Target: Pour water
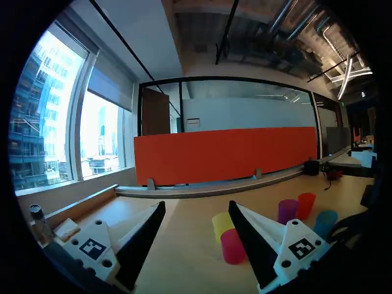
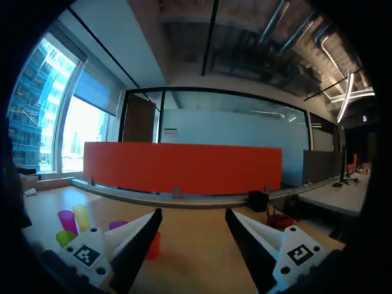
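In the left gripper view, several coloured plastic cups stand on the wooden table (image 1: 186, 255): a yellow cup (image 1: 222, 224) and a pink cup (image 1: 232, 247) beside my right finger, then a purple cup (image 1: 287, 210), a red cup (image 1: 306, 205) and a blue cup (image 1: 325, 223) farther right. My left gripper (image 1: 196, 203) is open, with nothing between its fingers. In the right gripper view, my right gripper (image 2: 192, 211) is open too. A magenta cup (image 2: 67, 221), a yellow cup (image 2: 81, 217), a green cup (image 2: 65, 238), a purple cup (image 2: 117, 225) and a red cup (image 2: 153, 247) stand at its left.
An orange divider panel (image 1: 225, 154) runs along the table's far edge. A dark-capped bottle (image 1: 37, 221) and a small pale block (image 1: 66, 228) sit at the far left by the window sill. A black box (image 2: 257, 201) and a red object (image 2: 279, 220) lie to the right.
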Tool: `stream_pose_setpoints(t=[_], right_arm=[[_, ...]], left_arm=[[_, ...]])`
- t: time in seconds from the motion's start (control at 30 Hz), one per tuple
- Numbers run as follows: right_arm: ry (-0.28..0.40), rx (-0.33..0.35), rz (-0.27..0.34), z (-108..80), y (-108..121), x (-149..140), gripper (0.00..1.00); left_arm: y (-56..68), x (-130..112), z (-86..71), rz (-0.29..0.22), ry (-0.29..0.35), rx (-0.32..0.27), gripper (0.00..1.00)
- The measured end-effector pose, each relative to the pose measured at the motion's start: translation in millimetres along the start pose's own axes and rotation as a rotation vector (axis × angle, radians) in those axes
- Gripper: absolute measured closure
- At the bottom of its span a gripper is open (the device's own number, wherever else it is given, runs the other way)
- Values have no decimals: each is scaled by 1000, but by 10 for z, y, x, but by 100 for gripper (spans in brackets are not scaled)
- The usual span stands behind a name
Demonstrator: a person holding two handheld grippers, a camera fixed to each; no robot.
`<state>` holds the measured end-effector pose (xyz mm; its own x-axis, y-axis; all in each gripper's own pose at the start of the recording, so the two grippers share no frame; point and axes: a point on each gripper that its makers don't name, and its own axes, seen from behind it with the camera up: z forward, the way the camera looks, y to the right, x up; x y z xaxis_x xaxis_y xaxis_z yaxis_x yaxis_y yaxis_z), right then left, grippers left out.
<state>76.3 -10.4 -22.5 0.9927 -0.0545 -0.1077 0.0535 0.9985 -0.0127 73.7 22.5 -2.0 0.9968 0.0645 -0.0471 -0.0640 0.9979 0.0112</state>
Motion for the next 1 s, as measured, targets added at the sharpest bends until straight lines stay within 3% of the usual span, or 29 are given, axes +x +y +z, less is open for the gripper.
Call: stream_pose_setpoints(t=[0.37,1.0], right_arm=[[10,-5,10,8,32,94,0],[3,-39,30,-71,112,110,0]], left_arm=[[27,-131,32,23,16,15,4],[-126,-486,-60,-8,-6,25,4]])
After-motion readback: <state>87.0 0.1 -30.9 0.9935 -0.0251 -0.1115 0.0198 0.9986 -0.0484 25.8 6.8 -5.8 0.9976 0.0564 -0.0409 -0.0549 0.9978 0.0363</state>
